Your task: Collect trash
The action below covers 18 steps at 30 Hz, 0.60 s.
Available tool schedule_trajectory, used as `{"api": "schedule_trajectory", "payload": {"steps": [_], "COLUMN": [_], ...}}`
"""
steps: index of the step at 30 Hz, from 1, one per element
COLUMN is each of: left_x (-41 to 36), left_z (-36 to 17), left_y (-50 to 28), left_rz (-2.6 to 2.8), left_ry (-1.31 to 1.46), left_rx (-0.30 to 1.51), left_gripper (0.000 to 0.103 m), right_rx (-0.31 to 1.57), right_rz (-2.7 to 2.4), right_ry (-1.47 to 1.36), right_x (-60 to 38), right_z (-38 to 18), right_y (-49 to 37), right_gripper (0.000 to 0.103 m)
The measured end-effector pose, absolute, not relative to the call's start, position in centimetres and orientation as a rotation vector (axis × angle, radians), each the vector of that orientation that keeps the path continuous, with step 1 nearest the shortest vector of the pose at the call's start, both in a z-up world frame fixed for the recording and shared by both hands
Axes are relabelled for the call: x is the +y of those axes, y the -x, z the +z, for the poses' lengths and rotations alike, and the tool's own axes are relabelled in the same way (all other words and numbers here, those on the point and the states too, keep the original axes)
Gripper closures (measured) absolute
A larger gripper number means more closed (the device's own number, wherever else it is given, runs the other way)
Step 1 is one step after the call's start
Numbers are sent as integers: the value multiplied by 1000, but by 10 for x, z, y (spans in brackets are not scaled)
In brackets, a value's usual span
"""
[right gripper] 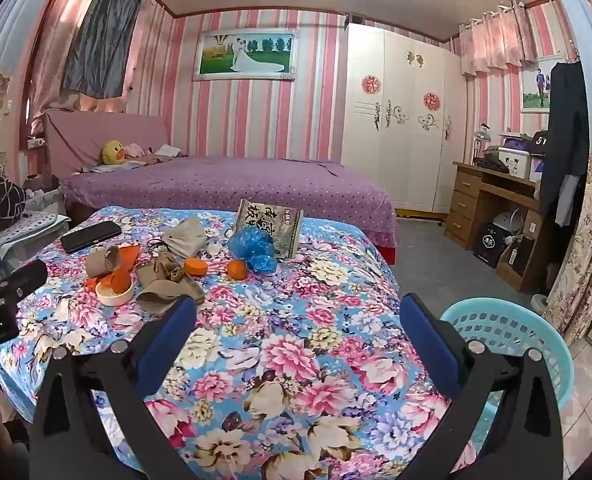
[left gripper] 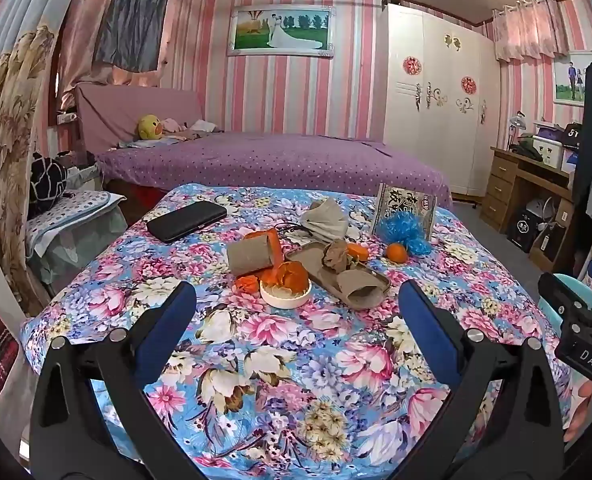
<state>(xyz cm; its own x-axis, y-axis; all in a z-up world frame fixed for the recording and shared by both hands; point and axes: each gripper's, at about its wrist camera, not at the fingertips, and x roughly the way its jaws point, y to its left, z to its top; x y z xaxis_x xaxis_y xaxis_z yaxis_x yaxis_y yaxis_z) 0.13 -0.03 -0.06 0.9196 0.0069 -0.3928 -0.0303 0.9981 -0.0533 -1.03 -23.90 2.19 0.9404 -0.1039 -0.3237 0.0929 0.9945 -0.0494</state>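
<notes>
I hold both tongs low over the near edge of the floral cloth (left gripper: 279,380), tipped a little downward, because from here I can look over the whole heap before choosing a piece. My left gripper (left gripper: 296,304) stands wide with nothing between its blue pads, and my right gripper (right gripper: 296,320) is just as wide and just as empty. The trash sits well ahead of both, near the middle of the cloth: a cardboard tube (left gripper: 251,258) lying against orange peel (left gripper: 291,276) that rests in a white dish (left gripper: 285,298), flattened brown cardboard (left gripper: 352,284) just to its right, and a crumpled blue plastic wrap (left gripper: 404,234) beside a printed packet (left gripper: 406,210) farther back. The turquoise basket (right gripper: 508,336) waits off the table's right corner, close to my right gripper, which I judge makes that hand the natural one for dropping things in. Nothing looks collected yet.
</notes>
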Motion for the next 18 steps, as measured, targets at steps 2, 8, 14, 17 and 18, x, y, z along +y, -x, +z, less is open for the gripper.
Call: {"api": "schedule_trajectory", "payload": {"steps": [2,8,14,17,18], "left_x": [-2,-4,-5,-3,1], "left_z": [-1,-3,-4,-4,-5], "left_y": [0,2,4,2,-1], "left_rz": [20,16,20,21,22], "left_ry": [48,55,56,59,61], "left_rx": [387,388,386,388,389], "left_gripper": [5,5,5,5,5], "right_rx": [330,323,327,327,326], "right_rz": [-101,-110,-113,-113,-113], "right_ry": [35,34,41,41,39], "right_x": [-239,-244,-242,-242,-242], "right_z": [22,20,21,21,22], "right_y": [10,12,12,12,12], "right_gripper": [4,4,4,4,4]}}
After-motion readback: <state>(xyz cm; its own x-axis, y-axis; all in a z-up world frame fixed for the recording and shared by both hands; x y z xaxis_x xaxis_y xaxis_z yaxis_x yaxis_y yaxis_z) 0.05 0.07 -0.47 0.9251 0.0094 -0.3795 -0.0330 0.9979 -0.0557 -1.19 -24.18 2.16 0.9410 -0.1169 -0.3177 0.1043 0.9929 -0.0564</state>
